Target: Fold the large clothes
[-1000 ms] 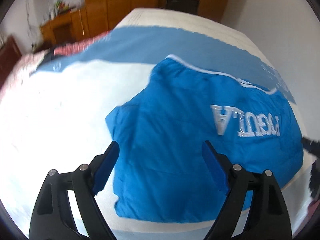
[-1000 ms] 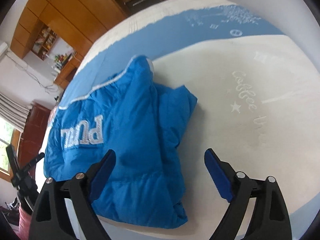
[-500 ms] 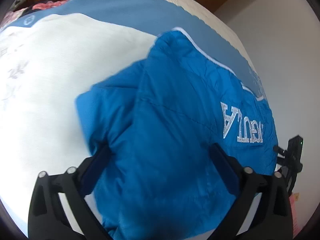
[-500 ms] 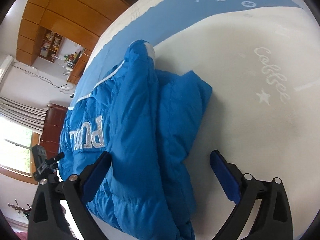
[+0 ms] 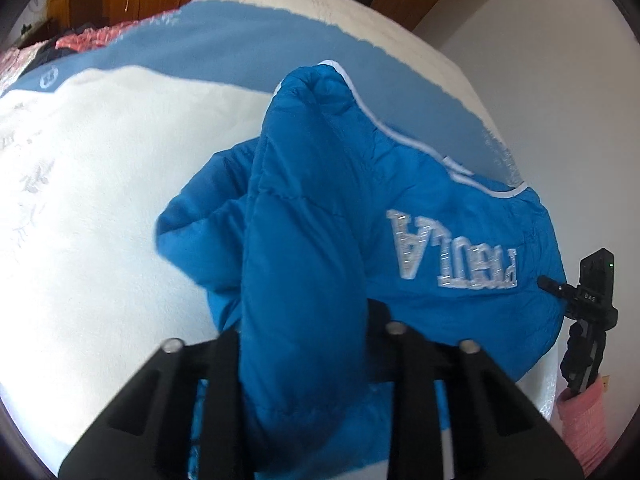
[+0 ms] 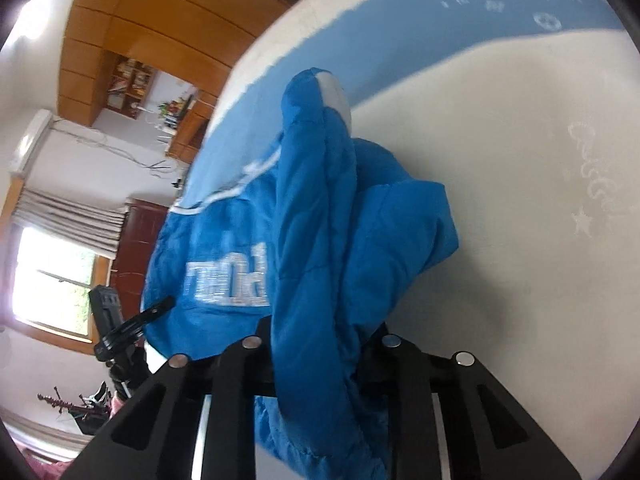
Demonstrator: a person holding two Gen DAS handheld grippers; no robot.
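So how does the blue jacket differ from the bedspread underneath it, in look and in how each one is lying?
The blue jacket is solid bright blue, puffy and quilted, with silver lettering; the bedspread is cream with a paler blue band and faint printed motifs. The jacket is bunched up, its near edge pinched in the left gripper and the right gripper, whose jaws have just been closing; the bedspread lies spread flat. Both are soft fabric.

The big blue puffy jacket (image 5: 420, 208) lies on the bed, on a white and blue cover. It is bright blue with a thin white line along one edge. Silver letters sit on it, and they look upside down. Part of the jacket is bunched up and lifted in a thick fold. The rest lies flat near the bed's edge.
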